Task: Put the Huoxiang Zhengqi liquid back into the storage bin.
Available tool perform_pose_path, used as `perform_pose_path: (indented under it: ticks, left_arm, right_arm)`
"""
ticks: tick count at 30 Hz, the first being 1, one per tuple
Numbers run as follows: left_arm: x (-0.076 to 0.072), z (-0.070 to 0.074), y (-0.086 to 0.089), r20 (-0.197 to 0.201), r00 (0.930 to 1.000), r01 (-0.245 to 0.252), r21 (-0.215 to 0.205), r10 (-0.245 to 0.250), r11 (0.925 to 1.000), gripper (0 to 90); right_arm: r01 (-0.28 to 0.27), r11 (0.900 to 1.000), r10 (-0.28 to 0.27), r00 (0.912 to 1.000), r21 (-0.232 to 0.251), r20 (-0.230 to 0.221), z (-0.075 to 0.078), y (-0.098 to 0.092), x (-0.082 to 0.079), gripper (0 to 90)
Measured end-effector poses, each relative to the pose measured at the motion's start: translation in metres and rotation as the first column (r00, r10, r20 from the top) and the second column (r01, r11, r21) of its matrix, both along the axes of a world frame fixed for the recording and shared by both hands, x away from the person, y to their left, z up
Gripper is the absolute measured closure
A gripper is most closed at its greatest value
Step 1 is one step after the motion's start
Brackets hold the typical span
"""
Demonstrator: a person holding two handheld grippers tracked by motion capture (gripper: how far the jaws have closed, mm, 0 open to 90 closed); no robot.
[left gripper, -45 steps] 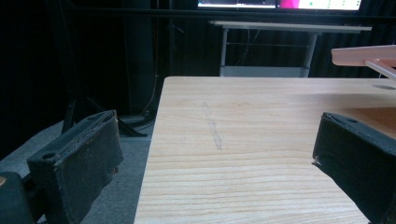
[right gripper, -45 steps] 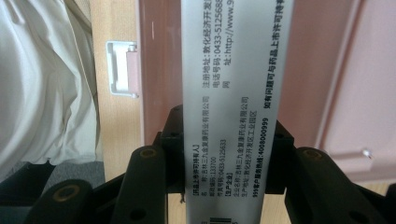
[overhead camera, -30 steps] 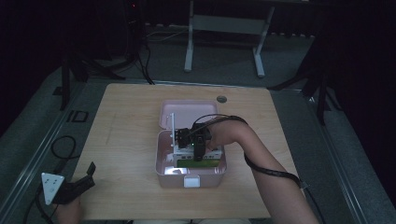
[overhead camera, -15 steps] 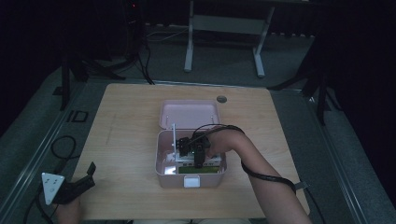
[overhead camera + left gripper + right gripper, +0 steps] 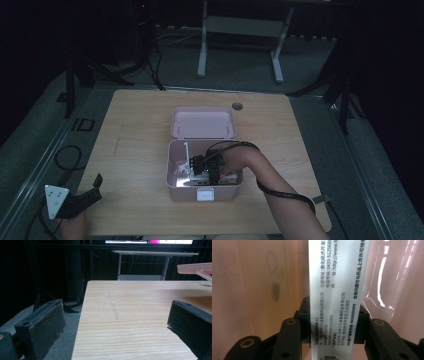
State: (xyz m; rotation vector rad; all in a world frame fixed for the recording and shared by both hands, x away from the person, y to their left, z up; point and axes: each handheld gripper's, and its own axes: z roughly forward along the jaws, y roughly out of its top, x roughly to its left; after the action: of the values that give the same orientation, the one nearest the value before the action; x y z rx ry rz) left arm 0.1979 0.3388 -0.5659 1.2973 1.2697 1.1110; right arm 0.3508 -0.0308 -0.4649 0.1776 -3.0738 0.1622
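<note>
Right gripper [image 5: 196,165] now deeper in pink box [image 5: 175,185], jaws clamped on white carton [image 5: 332,297], left gripper [image 5: 75,200] idle, jaws wide apart, empty.

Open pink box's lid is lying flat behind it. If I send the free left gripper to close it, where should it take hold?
Judging from the high view, grip the lid at its far rim, opposite the hinge side that meets the box. Come from beyond, jaws spanning the thin edge. First withdraw the right gripper holding the white carton inside.
</note>
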Motion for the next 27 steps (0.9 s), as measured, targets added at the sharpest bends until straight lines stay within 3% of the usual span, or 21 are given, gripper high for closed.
perform_pose_path:
  ticks: [4, 10, 16, 18, 20, 21, 27]
  left_arm:
    - [0.000, 0.000, 0.000, 0.001, 1.0000, 0.000, 0.000, 0.000, 1.0000, 1.0]
    - [0.000, 0.000, 0.000, -0.002, 1.0000, -0.001, 0.001, 0.001, 1.0000, 1.0]
    - [0.000, 0.000, 0.000, -0.002, 1.0000, -0.001, 0.001, 0.001, 1.0000, 1.0]
    - [0.000, 0.000, 0.000, -0.002, 1.0000, -0.001, 0.002, 0.001, 1.0000, 1.0]
    - [0.000, 0.000, 0.000, -0.002, 1.0000, -0.001, 0.002, 0.001, 1.0000, 1.0]
    - [0.000, 0.000, 0.000, -0.002, 1.0000, -0.002, 0.001, 0.002, 1.0000, 1.0]
    - [0.000, 0.000, 0.000, -0.003, 1.0000, -0.002, 0.003, 0.002, 1.0000, 1.0]
  right_arm:
    - [0.010, 1.000, -0.010, 0.9999, 0.022, -0.003, 0.000, -0.002, 0.000, 61.3]
    - [0.030, 0.999, -0.030, 0.9995, 0.033, -0.007, 0.006, -0.004, 0.001, 53.5]
    - [0.031, 0.996, -0.032, 0.9994, 0.081, 0.012, 0.034, -0.008, 0.000, 49.2]
    - [0.025, 0.994, -0.029, 0.9989, 0.108, 0.036, 0.051, -0.011, -0.002, 47.0]
    - [0.019, 0.992, -0.025, 0.9988, 0.122, 0.043, 0.057, -0.013, -0.002, 46.5]
    - [0.021, 0.989, -0.030, 0.9976, 0.146, 0.062, 0.069, -0.017, -0.002, 44.0]
    - [0.036, 0.982, -0.053, 0.9947, 0.187, 0.088, 0.089, -0.031, 0.000, 40.4]
